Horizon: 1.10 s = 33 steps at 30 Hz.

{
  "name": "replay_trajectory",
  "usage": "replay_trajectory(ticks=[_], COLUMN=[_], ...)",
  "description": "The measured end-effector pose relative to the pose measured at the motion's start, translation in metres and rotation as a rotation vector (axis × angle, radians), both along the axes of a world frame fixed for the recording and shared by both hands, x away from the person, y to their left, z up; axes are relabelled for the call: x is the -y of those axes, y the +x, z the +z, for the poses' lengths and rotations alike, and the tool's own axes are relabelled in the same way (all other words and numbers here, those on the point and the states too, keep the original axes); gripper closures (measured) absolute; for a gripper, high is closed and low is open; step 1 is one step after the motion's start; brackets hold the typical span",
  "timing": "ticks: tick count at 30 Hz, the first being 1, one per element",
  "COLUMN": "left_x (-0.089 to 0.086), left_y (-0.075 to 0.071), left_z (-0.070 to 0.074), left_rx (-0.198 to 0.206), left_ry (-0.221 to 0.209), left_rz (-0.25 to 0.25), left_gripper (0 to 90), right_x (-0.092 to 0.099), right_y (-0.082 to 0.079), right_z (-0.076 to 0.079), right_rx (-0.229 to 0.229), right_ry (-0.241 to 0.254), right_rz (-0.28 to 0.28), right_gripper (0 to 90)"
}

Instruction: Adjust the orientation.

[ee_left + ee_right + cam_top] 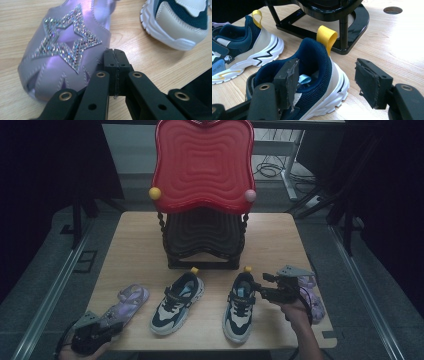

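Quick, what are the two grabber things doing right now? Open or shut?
Left gripper: shut, holding nothing, right beside the purple star shoe.
Right gripper: open, around the heel side of the navy sneaker, not squeezing it.

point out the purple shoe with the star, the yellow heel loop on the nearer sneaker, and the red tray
purple shoe [67, 45]: left gripper view, on the glitter star.
yellow heel loop [326, 36]: right gripper view, on the loop's front.
red tray [202, 165]: high view, on its ridged middle.

A wooden table [135, 245] carries four shoes and a rack [202, 255].
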State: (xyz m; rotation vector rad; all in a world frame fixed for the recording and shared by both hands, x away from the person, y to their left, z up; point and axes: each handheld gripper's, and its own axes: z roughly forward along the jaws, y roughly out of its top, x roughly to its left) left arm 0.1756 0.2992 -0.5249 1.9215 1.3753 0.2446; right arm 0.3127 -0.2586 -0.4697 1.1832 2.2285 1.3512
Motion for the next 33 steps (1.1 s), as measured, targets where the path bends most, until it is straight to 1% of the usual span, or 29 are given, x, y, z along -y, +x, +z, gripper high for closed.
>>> replay_trajectory(ticks=[1,2,3,5,9,11,13,19,22,23,33], left_x=[-0.001,-0.004,-0.004,-0.006,-0.010,-0.011,-0.013,-0.018,-0.020,-0.020,-0.026], left_y=[-0.001,-0.004,-0.004,-0.006,-0.007,-0.008,-0.008,-0.007,-0.006,-0.005,0.001], left_z=[0.000,-0.002,-0.002,-0.003,-0.004,-0.005,-0.006,-0.005,-0.005,-0.004,-0.002], left_rx=[-0.002,-0.003,-0.003,-0.001,0.005,0.008,0.007,0.001,0.003,0.003,-0.011], left_ry=[-0.001,-0.004,-0.004,-0.014,-0.015,-0.025,-0.035,-0.042,-0.047,-0.044,-0.041], left_rz=[0.003,0.017,0.017,0.032,0.057,0.068,0.075,0.098,0.113,0.123,0.141], left_gripper=[90.0,90.0,90.0,90.0,90.0,90.0,90.0,90.0,90.0,90.0,90.0], right_x=[0.000,0.000,0.000,0.000,0.002,0.002,0.002,0.000,0.001,0.001,0.001], right_y=[0.000,0.001,0.001,0.001,0.001,0.000,0.000,0.000,0.001,0.001,0.000], right_z=[0.000,-0.001,-0.001,-0.002,-0.001,-0.001,-0.001,-0.002,-0.003,-0.003,-0.003], right_rx=[0.000,-0.002,-0.002,-0.004,-0.003,0.000,0.000,0.001,-0.003,-0.003,-0.001], right_ry=[0.000,-0.001,-0.001,-0.003,-0.005,-0.004,-0.003,-0.008,-0.010,-0.010,-0.017], right_rz=[0.000,0.000,0.000,-0.003,-0.009,-0.012,-0.013,-0.007,-0.015,-0.015,-0.019], right_gripper=[36.1,36.1,36.1,36.1,36.1,36.1,36.1,36.1,36.2,36.1,36.1])
